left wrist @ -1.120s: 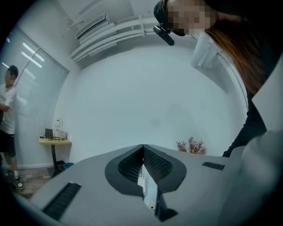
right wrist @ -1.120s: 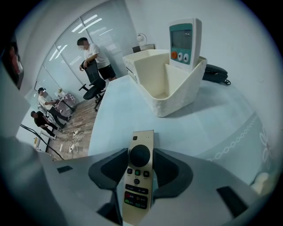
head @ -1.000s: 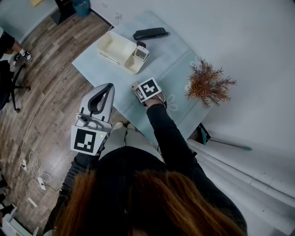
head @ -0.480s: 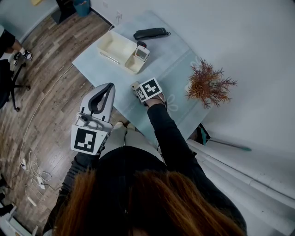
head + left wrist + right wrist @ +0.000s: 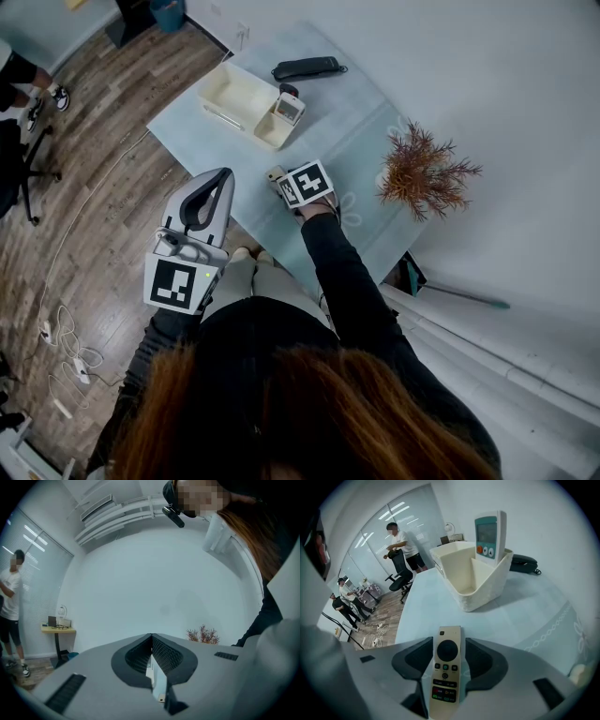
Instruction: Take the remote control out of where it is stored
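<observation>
A slim cream remote (image 5: 445, 681) with a round pad and coloured buttons lies lengthwise between the jaws of my right gripper (image 5: 447, 644). Those jaws have just been opening and a narrow gap shows on each side of the remote, so the pads do not press it. In the head view the remote's tip (image 5: 274, 175) pokes out beside the right gripper (image 5: 281, 187) over the table's near part. The cream storage box (image 5: 468, 581) stands beyond, with a white screen remote (image 5: 490, 531) upright in its small compartment. My left gripper (image 5: 223, 176) is shut and hangs off the table's left edge.
A black handset (image 5: 305, 67) lies behind the box (image 5: 234, 94) on the pale blue table (image 5: 361, 136). A dried reddish plant (image 5: 424, 171) stands at the right. Wooden floor with cables lies to the left. People and office chairs are far off in the right gripper view.
The right gripper's marker cube has shifted very slightly to the right. The left gripper has stayed put. A person's feet at the top left have moved.
</observation>
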Demonstrator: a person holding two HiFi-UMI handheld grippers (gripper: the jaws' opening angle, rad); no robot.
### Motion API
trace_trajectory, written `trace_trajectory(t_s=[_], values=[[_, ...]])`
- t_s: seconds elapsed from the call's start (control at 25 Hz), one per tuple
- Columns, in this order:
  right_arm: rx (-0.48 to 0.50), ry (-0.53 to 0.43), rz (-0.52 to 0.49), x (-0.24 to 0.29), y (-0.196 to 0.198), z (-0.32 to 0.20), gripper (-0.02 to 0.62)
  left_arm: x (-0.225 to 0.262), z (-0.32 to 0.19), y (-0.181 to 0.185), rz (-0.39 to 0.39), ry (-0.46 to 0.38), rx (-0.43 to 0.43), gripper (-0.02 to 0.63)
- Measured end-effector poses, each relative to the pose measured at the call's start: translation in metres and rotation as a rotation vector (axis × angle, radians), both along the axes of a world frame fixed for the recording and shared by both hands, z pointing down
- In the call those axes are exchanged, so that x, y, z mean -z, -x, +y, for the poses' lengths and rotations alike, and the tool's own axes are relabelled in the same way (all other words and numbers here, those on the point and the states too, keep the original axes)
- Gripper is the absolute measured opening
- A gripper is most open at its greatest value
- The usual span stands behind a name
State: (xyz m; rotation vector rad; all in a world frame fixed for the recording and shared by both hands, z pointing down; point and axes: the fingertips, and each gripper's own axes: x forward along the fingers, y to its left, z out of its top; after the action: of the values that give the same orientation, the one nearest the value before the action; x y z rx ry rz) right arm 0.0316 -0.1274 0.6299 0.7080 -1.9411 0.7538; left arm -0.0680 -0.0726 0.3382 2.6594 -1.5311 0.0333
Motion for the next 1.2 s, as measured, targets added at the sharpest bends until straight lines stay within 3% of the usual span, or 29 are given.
trace_trajectory(t_s=[0.08,0.24,0.32,0.48,0.64,0.88,1.2], values=[[-0.015,-0.043,-0.019,0.009,-0.001,-0.005,0.212,0.001,0.0,0.0,0.001,-0.001,0.0,0.009],[-0.059,-0.123,-0.074,0.027,-0.003,-0.01,0.061,-0.003,0.0,0.0,-0.004,0.01,0.002,0.009],[-0.067,-0.152,-0.108,0.035,-0.001,-0.011,0.026,0.0,0.0,-0.002,0.002,0.004,-0.006,0.009],[-0.09,-0.215,-0.191,0.056,0.003,-0.012,0.015,0.007,0.001,-0.005,0.017,-0.028,-0.015,0.009],[-0.1,-0.337,-0.238,0.086,0.003,-0.019,0.015,0.001,0.002,-0.008,-0.005,0.005,-0.022,0.009],[-0.141,-0.484,-0.316,0.126,0.0,-0.026,0.015,0.002,0.001,-0.011,0.0,-0.013,-0.022,0.009],[-0.182,-0.715,-0.493,0.184,-0.005,-0.023,0.015,0.003,0.001,-0.014,-0.005,-0.006,-0.026,0.009]])
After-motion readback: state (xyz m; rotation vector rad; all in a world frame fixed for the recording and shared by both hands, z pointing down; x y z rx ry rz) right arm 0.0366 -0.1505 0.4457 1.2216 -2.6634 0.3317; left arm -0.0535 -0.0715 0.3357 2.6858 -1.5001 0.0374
